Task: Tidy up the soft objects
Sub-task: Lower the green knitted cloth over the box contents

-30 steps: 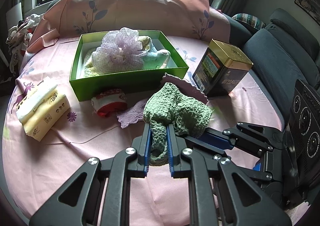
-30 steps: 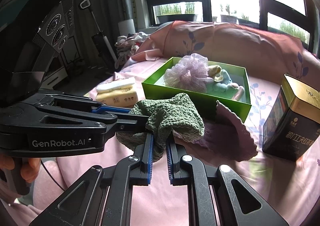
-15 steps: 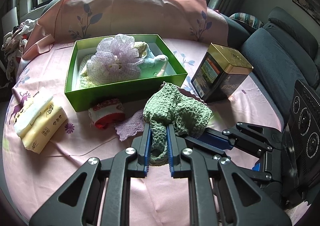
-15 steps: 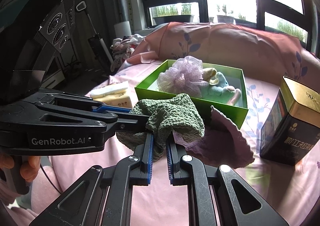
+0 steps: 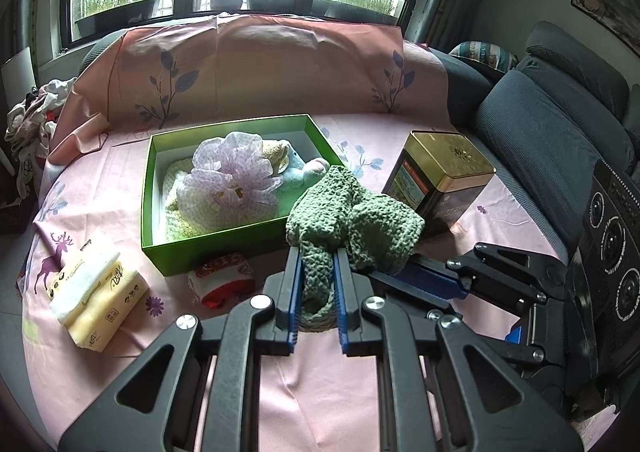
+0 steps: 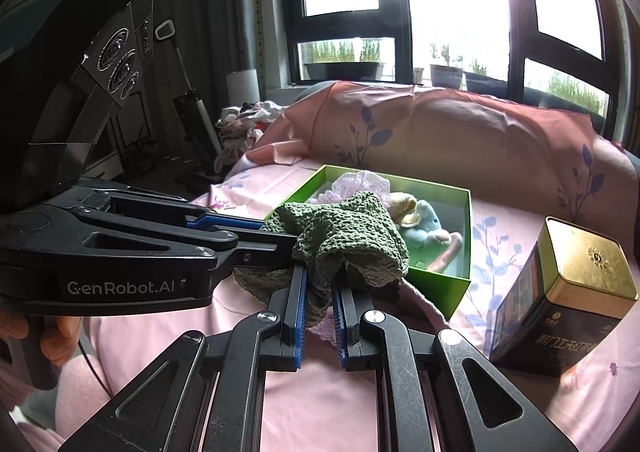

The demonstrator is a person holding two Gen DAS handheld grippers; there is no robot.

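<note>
Both grippers hold one green knitted cloth (image 5: 352,215) lifted above the pink sheet, just in front of the green box (image 5: 224,240). My left gripper (image 5: 317,264) is shut on one end of the cloth. My right gripper (image 6: 319,284) is shut on the other end of the cloth (image 6: 344,236). The box (image 6: 440,284) holds a lilac mesh puff (image 5: 228,179), a pale knit and a blue plush toy (image 6: 428,232). A red and white knitted piece (image 5: 222,280) lies in front of the box. A lilac cloth (image 6: 420,304) lies under the lifted cloth.
A gold-lidded dark tin (image 5: 440,179) stands right of the box and also shows in the right wrist view (image 6: 560,300). A yellow tissue pack (image 5: 96,300) lies at the left. A grey sofa (image 5: 560,123) is at the right. Pink-covered cushions (image 5: 256,67) rise behind the box.
Both grippers have raised the green cloth and carried it forward toward the box. The lilac cloth has dropped away and stays on the sheet.
</note>
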